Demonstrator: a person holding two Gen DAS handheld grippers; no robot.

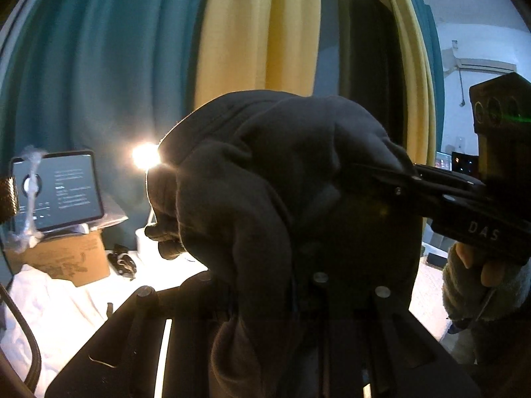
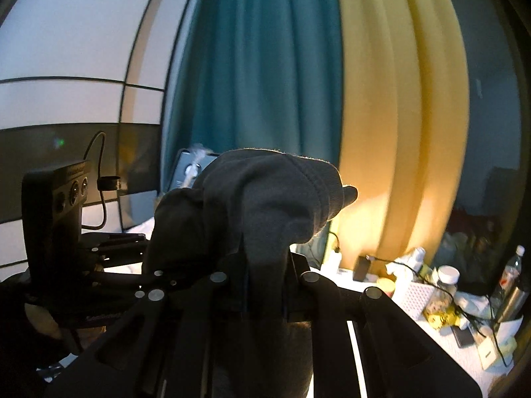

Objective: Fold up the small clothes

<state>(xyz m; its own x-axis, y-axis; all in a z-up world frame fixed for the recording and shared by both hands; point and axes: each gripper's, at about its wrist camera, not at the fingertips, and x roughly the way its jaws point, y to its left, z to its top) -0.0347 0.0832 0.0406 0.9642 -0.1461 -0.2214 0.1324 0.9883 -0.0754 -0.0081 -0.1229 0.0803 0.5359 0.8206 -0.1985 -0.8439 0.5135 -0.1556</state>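
two handheld grippers hold one dark garment (image 1: pixel 282 179) up in the air in front of teal and yellow curtains (image 1: pixel 132 66).

the left gripper (image 1: pixel 298 285) is clamped on the garment's lower part, cloth bunched between its jaws and spilling over them. the right gripper (image 1: pixel 395 179) comes in from the right side and pinches the garment's other edge; a hand (image 1: pixel 481 272) grips its handle. the garment hangs well above a white table (image 1: pixel 99 295). on the table sit a tablet (image 1: pixel 59 192) on a cardboard box (image 1: pixel 66 255), with a bright lamp (image 1: pixel 146 156) behind. in the right wrist view, bottles (image 2: pixel 507 275) and cables crowd the table's right side.
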